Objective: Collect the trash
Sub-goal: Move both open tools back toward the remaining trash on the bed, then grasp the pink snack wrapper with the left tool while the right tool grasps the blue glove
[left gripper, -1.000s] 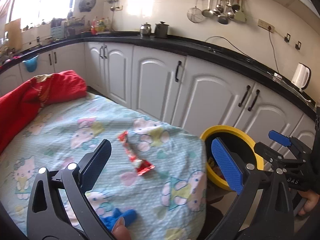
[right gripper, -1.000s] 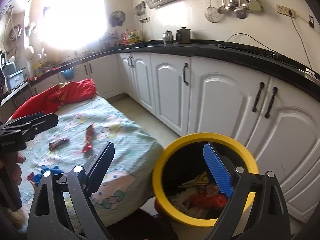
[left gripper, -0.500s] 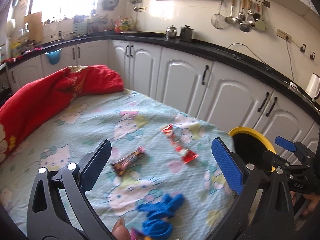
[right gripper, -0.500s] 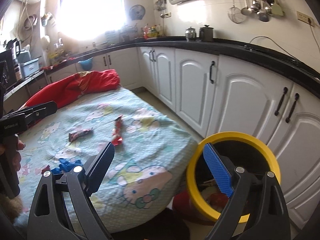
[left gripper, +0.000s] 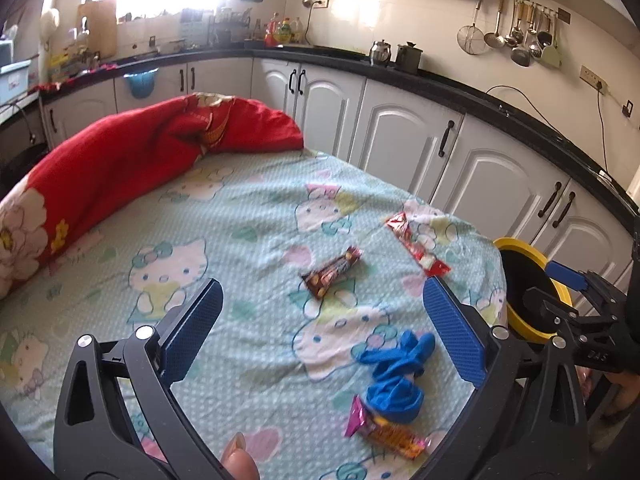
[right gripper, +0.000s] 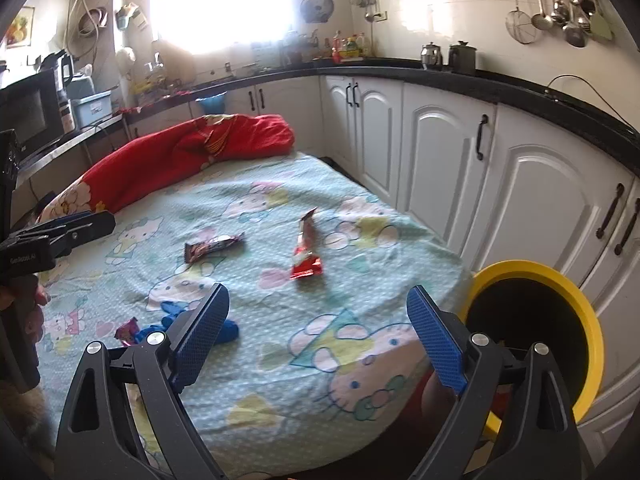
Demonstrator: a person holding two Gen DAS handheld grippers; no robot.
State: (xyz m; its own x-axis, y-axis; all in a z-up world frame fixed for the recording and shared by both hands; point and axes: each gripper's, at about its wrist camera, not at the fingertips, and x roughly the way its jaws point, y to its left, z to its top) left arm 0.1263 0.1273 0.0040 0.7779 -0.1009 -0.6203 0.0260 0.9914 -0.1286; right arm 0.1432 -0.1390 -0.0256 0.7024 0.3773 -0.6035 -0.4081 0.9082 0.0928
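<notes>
Trash lies on a Hello Kitty sheet [left gripper: 248,216]: a brown wrapper [left gripper: 331,272] [right gripper: 213,246], a red wrapper [left gripper: 418,245] [right gripper: 306,250], a crumpled blue glove [left gripper: 394,376] [right gripper: 224,326] and a pink-orange wrapper [left gripper: 384,432] [right gripper: 127,330]. My left gripper [left gripper: 322,332] is open and empty above the sheet, the brown wrapper ahead of it. My right gripper [right gripper: 318,334] is open and empty over the sheet's near corner. The yellow-rimmed bin [right gripper: 576,280] [left gripper: 520,246] stands right of the bed.
A red quilt [left gripper: 120,160] [right gripper: 180,160] is bunched along the far left of the bed. White cabinets [right gripper: 440,152] under a black counter [left gripper: 440,80] run close behind the bed and bin.
Both views have swung left, away from the bin and over the bed. The brown wrapper, glove and pink-orange wrapper came into the left view. Both grippers stayed open.
</notes>
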